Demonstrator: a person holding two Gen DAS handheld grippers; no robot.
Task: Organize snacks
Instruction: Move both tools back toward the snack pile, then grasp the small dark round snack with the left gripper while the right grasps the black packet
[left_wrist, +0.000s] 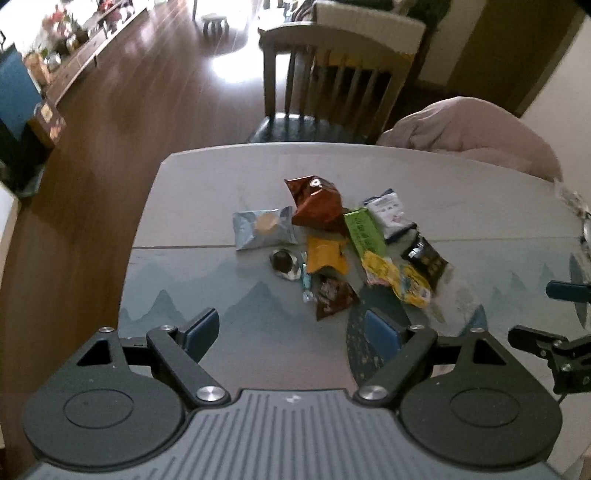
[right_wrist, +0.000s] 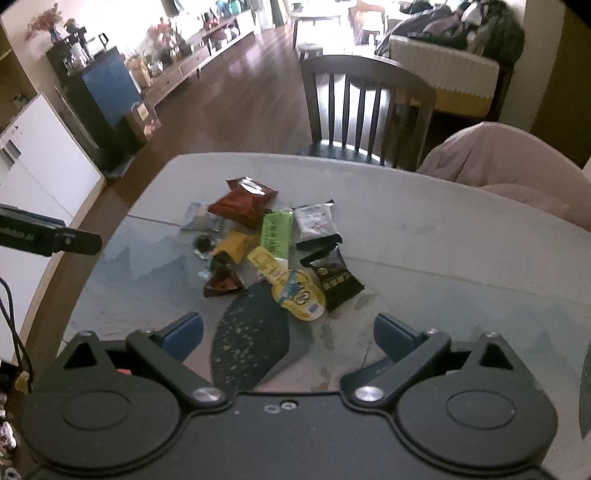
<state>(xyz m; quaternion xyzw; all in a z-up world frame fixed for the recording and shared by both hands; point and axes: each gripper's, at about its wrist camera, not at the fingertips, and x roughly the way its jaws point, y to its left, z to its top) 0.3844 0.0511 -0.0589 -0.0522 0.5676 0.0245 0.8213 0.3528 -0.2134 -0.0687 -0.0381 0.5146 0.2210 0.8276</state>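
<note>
A living room with a wooden floor is showing behind a pale table (left_wrist: 461, 206) whose near half is carrying a printed blue mountain pattern. On the middle of that table a heap of snack packets is lying loose. At the far end a reddish-brown bag (left_wrist: 316, 205) is sitting puffed up, overlapping a silver-blue cookie packet (left_wrist: 263, 228) to its left. A green packet (left_wrist: 364, 230) is lying beside a white packet (left_wrist: 389, 214), and below them a yellow-orange packet (left_wrist: 325, 254), a bright yellow wrapper (left_wrist: 395, 278) and a black packet (left_wrist: 424, 260) are crowding together, touching or overlapping. A small dark round sweet (left_wrist: 282, 262) is resting just left of the yellow-orange one, and a dark brown packet (left_wrist: 332, 295) is lying nearest the grippers.

The left gripper (left_wrist: 291, 332) is hovering over the near table edge with its blue-padded fingers spread wide, holding nothing. The right gripper (right_wrist: 288, 334) is likewise gaping wide and empty, above a dark speckled oval patch (right_wrist: 251, 339) on the table, with the yellow wrapper (right_wrist: 295, 288) just ahead.

Beyond the table a slatted wooden chair (right_wrist: 365, 107) is standing, and a pinkish cushion (right_wrist: 506, 162) is bulging at the right.
</note>
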